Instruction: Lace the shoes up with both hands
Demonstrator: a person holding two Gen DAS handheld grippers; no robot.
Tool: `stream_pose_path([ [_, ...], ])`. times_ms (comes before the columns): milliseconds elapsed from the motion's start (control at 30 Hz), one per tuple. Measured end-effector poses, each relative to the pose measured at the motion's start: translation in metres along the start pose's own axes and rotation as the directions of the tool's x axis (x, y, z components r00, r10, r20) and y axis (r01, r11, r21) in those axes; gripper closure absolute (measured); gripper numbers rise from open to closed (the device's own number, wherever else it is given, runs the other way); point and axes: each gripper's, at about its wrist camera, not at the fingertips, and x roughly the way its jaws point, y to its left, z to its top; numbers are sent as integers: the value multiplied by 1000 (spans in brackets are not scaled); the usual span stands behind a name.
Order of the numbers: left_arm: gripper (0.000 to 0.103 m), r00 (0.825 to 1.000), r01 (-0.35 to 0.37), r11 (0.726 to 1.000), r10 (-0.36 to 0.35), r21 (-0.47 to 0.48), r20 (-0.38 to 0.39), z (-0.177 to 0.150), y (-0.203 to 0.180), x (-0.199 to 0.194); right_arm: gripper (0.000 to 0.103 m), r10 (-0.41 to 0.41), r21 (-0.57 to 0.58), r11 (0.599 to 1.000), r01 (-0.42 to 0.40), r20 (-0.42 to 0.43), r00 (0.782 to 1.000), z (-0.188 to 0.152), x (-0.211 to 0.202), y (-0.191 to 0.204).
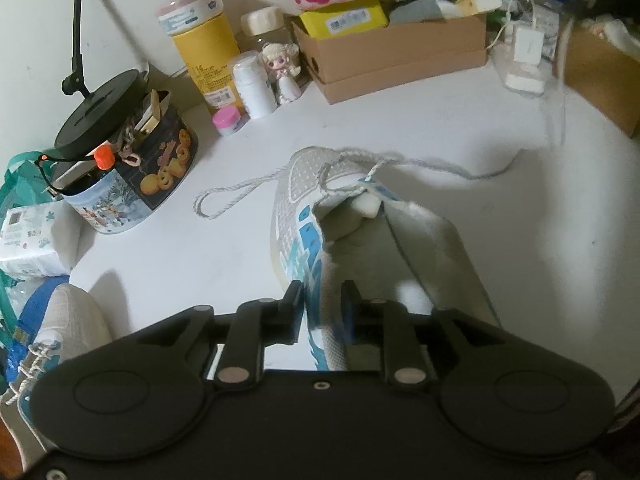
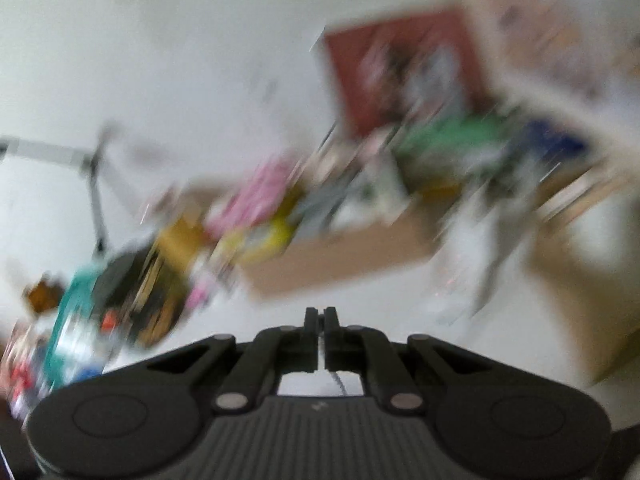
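White mesh shoe (image 1: 304, 216) directly ahead of left gripper (image 1: 320, 300), long axis running away; collar wall between slightly parted jaws, clamping unclear. Lace (image 1: 440, 164) trailing right toward right gripper (image 2: 320, 320), closed on a strand.

Black left tongs (image 1: 320, 292), right tongs (image 2: 322, 318): round housings, silver pivot pins.

free: bare white tabletop (image 1: 460, 128) open R of white-and-blue mesh sneaker (image 1: 296, 216) + between it & stuff at L | blocked L: round printed biscuit tin (image 1: 132, 184) | blocked back: brown cardboard box (image 1: 392, 60), yellow cylinder canister (image 1: 206, 52) | snag: grey-white rope lace (image 1: 224, 200) looped on the tabletop L of sneaker toe | R view blurred
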Motion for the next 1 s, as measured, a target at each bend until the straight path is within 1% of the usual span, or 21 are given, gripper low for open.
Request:
stream_pose_path([
  [67,78,1000,11,1000,-11,2,16,1,2,-6,100,35,-20,999,-37,-88,995,-19,29,16],
  [133,77,999,16,1000,-16,3,34,1,4,-13,100,55,-32,998,-60,-140,989,-30,47,26],
  [233,76,999,25,1000,-24,-2,47,3,8,-18,100,81,-53,994,-95,-220,972,-49,72,41],
  [333,76,998,35,999,-35,1,51,5,12,-20,100,81,-65,993,-102,-263,962,-59,89,48],
  [467,76,998,53,999,-53,13,46,5,16,-18,99,85,-74,991,-112,-302,950,-64,104,53],
  [500,76,997,56,998,-57,16,46,5,17,-18,95,86,-76,990,-115,-313,946,-65,106,55],
  [533,76,997,59,998,-60,18,46,5,18,-17,95,85,-78,990,-117,-325,942,-67,108,56],
  [567,76,997,67,998,-68,23,45,6,19,-16,93,85,-79,990,-118,-337,938,-69,111,58],
  [600,75,996,73,997,-74,27,45,6,21,-16,88,87,-77,990,-121,-349,933,-70,112,59],
  [733,70,994,100,994,-102,37,43,7,30,-16,76,75,-76,991,-110,-365,928,-65,99,60],
  [800,68,993,112,993,-113,37,42,6,34,-16,64,75,-59,993,-102,-351,934,-61,90,59],
  [833,67,991,122,992,-123,38,41,6,36,-16,61,80,-47,994,-101,-337,938,-55,82,59],
  [867,67,991,130,991,-131,38,41,6,38,-16,56,80,-44,994,-100,-327,942,-49,75,60],
  [933,67,986,159,986,-161,40,48,7,42,-17,53,75,-61,993,-99,-311,947,-40,70,64],
  [1000,67,982,177,983,-179,45,54,9,44,-18,53,74,-81,991,-102,-294,953,-32,68,70],
])
